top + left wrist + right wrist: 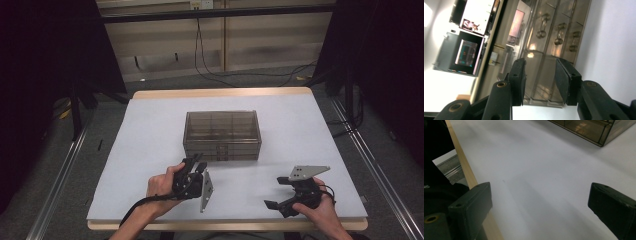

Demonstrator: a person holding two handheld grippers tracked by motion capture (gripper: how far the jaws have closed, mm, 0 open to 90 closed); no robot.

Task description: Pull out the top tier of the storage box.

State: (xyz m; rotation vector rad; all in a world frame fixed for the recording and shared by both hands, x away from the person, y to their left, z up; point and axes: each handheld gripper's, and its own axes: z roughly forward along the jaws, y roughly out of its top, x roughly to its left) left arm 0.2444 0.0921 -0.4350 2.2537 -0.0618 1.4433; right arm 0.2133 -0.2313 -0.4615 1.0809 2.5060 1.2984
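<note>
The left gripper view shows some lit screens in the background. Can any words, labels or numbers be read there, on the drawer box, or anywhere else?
No text can be read.
Screens: bright shapes, too blurred to read.
Drawer box: smoky clear plastic, no label seen.
Left gripper and right gripper: no markings seen.
Table: plain white surface.

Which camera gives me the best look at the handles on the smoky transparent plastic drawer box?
The left gripper view: the smoky transparent plastic drawer box is close, and three drawer handles show. The high view shows the whole box mid-table, its handles too small to make out. The right gripper view catches one corner.
</note>
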